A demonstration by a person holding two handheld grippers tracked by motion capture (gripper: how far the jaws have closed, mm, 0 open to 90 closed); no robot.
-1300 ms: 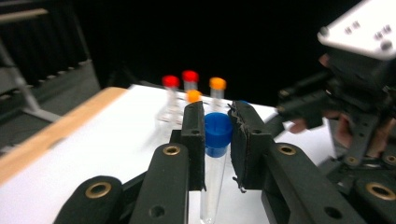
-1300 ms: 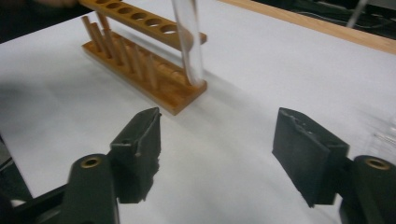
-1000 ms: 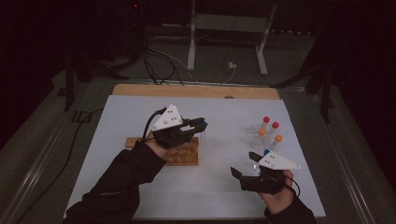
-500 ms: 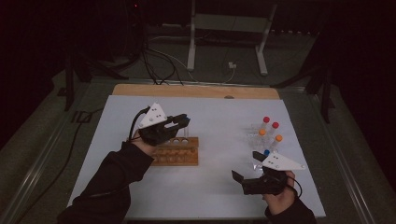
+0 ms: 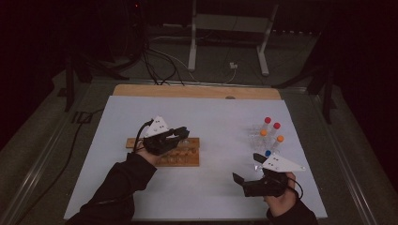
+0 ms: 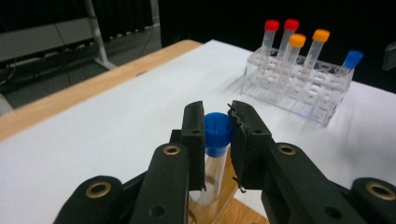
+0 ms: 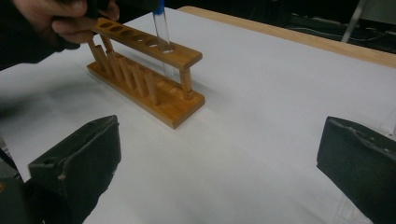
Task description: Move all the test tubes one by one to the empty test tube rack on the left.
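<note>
- Centre-left of the high view: the left gripper (image 5: 184,134) clamps a clear plastic test tube with a blue cap (image 6: 217,129), standing in the end hole of the wooden rack (image 5: 180,156).
- Lower right: the right gripper (image 5: 247,170) hangs wide open, empty.

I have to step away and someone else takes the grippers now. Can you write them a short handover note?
Left gripper: shut on the blue-capped tube, which stands in the end hole of the wooden rack; not yet let go.
Right gripper: open, holding nothing, low over the white table; its jaws have just been opening.
Clear rack: holds two red-capped, two orange-capped and one blue-capped tube.
Done: one tube brought to the wooden rack.
Left: probably seat and release it, then move the other five across.
</note>
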